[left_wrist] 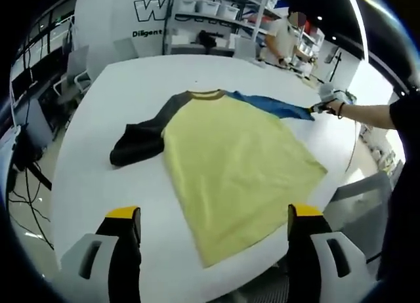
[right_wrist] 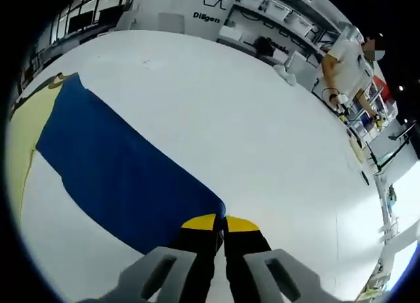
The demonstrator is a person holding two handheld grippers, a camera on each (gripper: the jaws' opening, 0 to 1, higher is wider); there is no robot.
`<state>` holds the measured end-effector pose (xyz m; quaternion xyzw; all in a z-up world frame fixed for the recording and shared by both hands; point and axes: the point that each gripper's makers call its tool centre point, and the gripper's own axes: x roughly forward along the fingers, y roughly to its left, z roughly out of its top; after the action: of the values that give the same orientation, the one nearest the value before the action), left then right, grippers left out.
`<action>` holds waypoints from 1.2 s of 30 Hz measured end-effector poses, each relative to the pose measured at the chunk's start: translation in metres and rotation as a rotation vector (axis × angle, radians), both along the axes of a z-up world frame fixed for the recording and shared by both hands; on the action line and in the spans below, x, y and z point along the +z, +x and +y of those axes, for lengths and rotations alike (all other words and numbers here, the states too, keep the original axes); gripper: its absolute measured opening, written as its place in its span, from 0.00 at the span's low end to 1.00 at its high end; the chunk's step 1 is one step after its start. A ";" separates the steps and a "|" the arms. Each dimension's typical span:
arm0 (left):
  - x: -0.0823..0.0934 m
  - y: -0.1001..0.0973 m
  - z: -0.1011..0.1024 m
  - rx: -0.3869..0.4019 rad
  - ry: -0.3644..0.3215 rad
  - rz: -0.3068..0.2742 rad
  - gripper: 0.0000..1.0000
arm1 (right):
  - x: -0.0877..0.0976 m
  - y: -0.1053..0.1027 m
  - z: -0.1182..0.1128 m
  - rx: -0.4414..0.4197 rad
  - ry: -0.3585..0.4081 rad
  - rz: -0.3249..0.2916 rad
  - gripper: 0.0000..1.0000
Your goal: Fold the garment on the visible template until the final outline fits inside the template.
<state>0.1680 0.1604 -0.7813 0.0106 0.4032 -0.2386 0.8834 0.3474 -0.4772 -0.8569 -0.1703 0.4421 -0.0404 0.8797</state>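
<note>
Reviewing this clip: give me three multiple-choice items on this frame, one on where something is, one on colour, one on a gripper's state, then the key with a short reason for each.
1. Where does the shirt lie?
A. Spread flat on the white table
B. Draped over a chair
C. On the floor

2. What colour is the sleeve that the right gripper holds?
A. Red
B. Blue
C. Green

3. How does the left gripper stand?
A. Shut on the hem
B. Shut on the dark sleeve
C. Open, holding nothing

Key:
1 A: in the left gripper view the yellow body lies flat on the white tabletop.
2 B: in the right gripper view the jaws meet on the end of a blue sleeve.
3 C: its jaws stand wide apart near the shirt's hem, with no cloth between them.
</note>
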 end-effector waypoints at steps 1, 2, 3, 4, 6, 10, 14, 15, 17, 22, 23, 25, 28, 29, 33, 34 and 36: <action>0.000 0.000 -0.001 -0.004 -0.002 0.002 0.91 | -0.001 0.001 -0.001 0.001 0.001 0.001 0.00; -0.001 0.000 -0.002 -0.007 -0.003 0.006 0.91 | -0.001 0.002 -0.001 0.000 0.005 0.003 0.00; -0.001 0.000 -0.003 -0.009 -0.002 0.006 0.91 | -0.002 0.002 -0.001 0.003 0.006 0.004 0.00; -0.002 -0.001 -0.003 -0.013 -0.001 0.009 0.91 | -0.003 0.003 0.000 0.010 0.000 0.007 0.00; -0.003 -0.001 -0.002 -0.011 0.005 0.015 0.91 | -0.003 0.003 0.000 0.008 0.003 0.007 0.00; -0.002 -0.001 -0.001 -0.008 0.007 0.015 0.91 | -0.001 0.003 -0.004 -0.070 0.042 -0.030 0.03; 0.000 -0.001 0.000 -0.004 0.000 0.008 0.91 | 0.008 -0.001 0.007 -0.175 0.206 -0.100 0.22; 0.000 -0.001 0.000 -0.004 0.001 0.007 0.91 | 0.011 -0.003 0.008 -0.186 0.219 -0.113 0.26; 0.000 -0.001 0.000 -0.005 0.002 0.007 0.91 | 0.018 -0.007 0.014 -0.188 0.240 -0.133 0.29; 0.002 -0.001 -0.001 -0.007 -0.013 -0.004 0.91 | 0.024 -0.019 0.025 -0.207 0.274 -0.139 0.38; 0.003 -0.001 -0.001 -0.008 -0.013 -0.006 0.92 | 0.025 -0.021 0.026 -0.209 0.276 -0.141 0.40; 0.004 -0.002 -0.001 -0.009 -0.015 -0.005 0.93 | 0.023 -0.025 0.029 -0.222 0.295 -0.137 0.42; 0.004 -0.004 0.000 -0.005 -0.015 -0.008 0.97 | 0.016 -0.027 0.028 -0.241 0.320 -0.131 0.48; 0.005 -0.005 0.001 -0.004 -0.015 -0.009 0.97 | 0.012 -0.028 0.029 -0.251 0.341 -0.119 0.50; 0.006 -0.007 0.002 0.003 -0.018 -0.013 0.99 | 0.001 -0.031 0.032 -0.293 0.395 -0.109 0.54; 0.006 -0.008 0.003 0.004 -0.015 -0.008 0.99 | -0.003 -0.032 0.032 -0.303 0.399 -0.099 0.53; 0.006 -0.009 0.003 0.002 -0.009 -0.005 0.99 | -0.003 -0.030 0.028 -0.293 0.362 -0.110 0.50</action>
<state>0.1590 0.1635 -0.7754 0.0067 0.3998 -0.2396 0.8847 0.3172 -0.4497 -0.8595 0.0585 0.4133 -0.0970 0.9035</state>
